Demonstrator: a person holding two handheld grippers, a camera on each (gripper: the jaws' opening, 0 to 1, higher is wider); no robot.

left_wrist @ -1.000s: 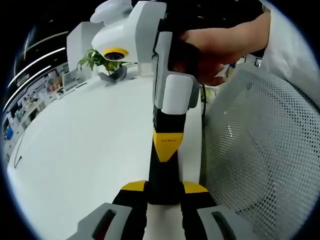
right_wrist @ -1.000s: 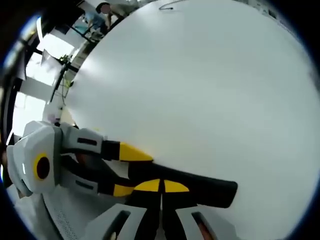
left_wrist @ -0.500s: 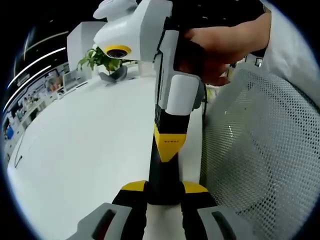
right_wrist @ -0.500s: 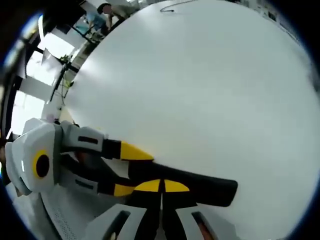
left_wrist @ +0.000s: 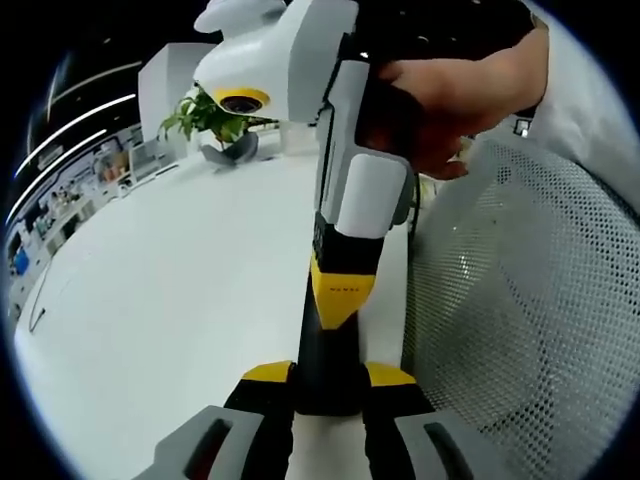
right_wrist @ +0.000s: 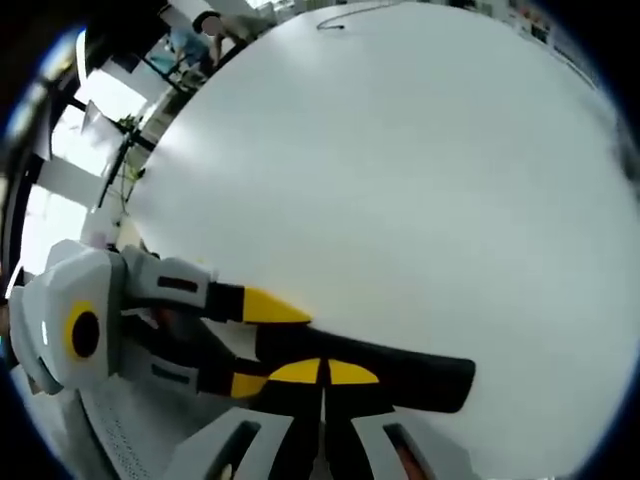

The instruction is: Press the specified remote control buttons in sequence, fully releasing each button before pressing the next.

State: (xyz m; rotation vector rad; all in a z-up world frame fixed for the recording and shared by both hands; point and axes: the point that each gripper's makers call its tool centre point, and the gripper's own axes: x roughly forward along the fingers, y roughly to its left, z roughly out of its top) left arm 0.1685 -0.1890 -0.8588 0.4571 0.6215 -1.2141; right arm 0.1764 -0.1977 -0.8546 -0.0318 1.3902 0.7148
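Note:
A black remote control lies between my left gripper's yellow-tipped jaws, and my left gripper is shut on its near end just above the white table. My right gripper comes down from above, held by a person's hand. Its jaws are shut and their yellow tip rests on the remote's top face. In the right gripper view the remote runs out to the right beneath my right gripper. My left gripper clamps the remote's left end there. The buttons are hidden.
A white mesh chair back stands close on the right of the table edge. A potted plant and a white box sit at the table's far side. A thin dark cable lies far across the table.
My right gripper's body has leaned slightly to the right in the left gripper view, while its tip stays on the remote. The left gripper's hold is unchanged.

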